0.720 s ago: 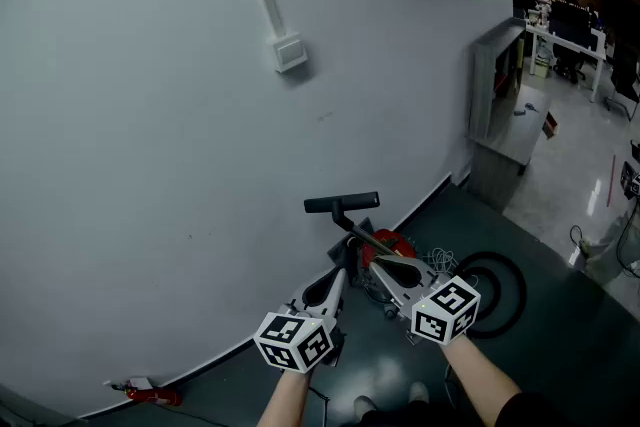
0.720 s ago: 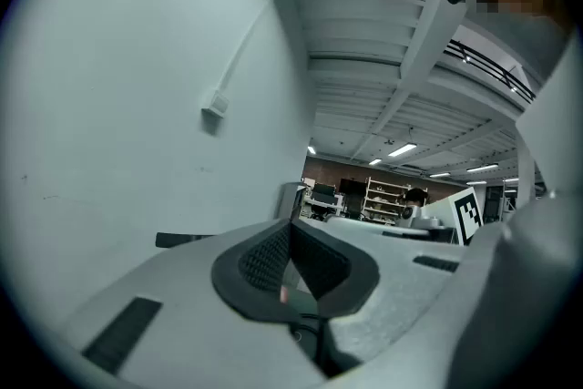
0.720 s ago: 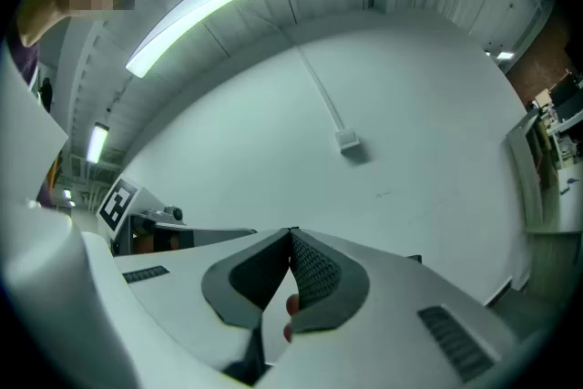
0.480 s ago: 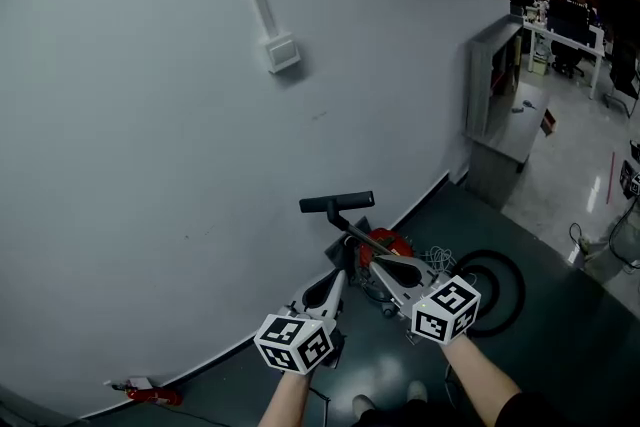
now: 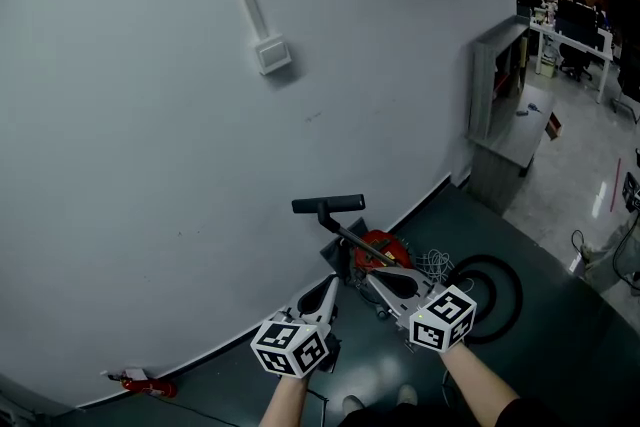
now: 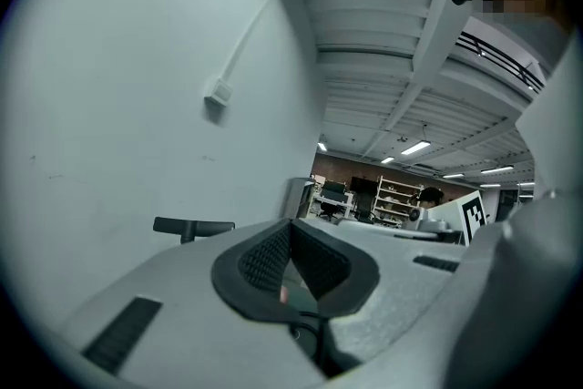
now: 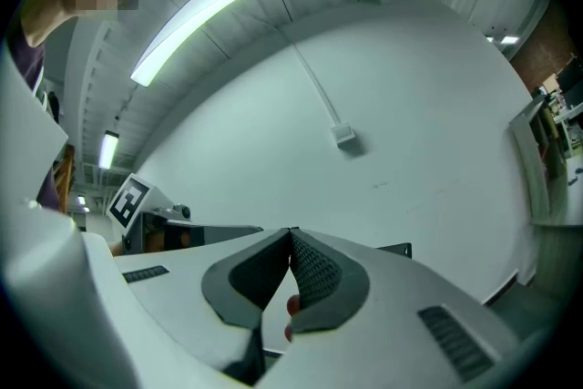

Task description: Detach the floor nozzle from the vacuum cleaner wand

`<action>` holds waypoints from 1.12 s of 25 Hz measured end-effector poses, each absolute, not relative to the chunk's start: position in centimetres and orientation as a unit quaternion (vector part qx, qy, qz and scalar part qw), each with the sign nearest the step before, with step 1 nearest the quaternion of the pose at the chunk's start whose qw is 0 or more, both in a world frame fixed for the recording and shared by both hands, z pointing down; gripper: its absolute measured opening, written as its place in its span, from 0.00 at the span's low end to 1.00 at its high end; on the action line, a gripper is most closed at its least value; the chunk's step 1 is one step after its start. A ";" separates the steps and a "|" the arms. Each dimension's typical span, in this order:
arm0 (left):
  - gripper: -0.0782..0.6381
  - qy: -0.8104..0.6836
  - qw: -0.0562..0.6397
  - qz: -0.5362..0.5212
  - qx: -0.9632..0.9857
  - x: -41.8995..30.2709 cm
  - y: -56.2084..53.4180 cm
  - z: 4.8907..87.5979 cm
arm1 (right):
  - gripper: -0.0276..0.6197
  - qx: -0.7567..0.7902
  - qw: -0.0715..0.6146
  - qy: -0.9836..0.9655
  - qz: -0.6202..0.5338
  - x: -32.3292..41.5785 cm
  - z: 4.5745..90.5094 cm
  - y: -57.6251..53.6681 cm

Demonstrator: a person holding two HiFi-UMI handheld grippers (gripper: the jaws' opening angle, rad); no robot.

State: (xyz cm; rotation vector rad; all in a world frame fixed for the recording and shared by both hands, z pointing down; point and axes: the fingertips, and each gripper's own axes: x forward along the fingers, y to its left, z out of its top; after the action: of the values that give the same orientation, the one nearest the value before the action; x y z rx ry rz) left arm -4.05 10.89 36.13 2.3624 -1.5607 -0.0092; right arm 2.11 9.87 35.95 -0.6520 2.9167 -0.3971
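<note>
By the wall [image 5: 150, 165], floor nozzle [image 5: 328, 205] unmoved.

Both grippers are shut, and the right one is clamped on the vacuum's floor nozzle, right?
Not quite. Both are shut, but the right gripper holds nothing: the right gripper view shows its jaws together and empty. The floor nozzle is untouched.
</note>
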 end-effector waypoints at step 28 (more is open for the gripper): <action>0.12 -0.539 0.206 0.017 0.817 -10.0 -1.3 42.3 | 0.07 -0.239 0.046 0.951 -0.192 -3.0 42.1 -1.9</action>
State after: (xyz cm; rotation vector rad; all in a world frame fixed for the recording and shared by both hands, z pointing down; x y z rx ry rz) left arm -9.95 -1.32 42.33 2.2751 -1.5017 0.0476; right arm -3.03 -1.92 42.09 -0.7306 2.9028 -0.5856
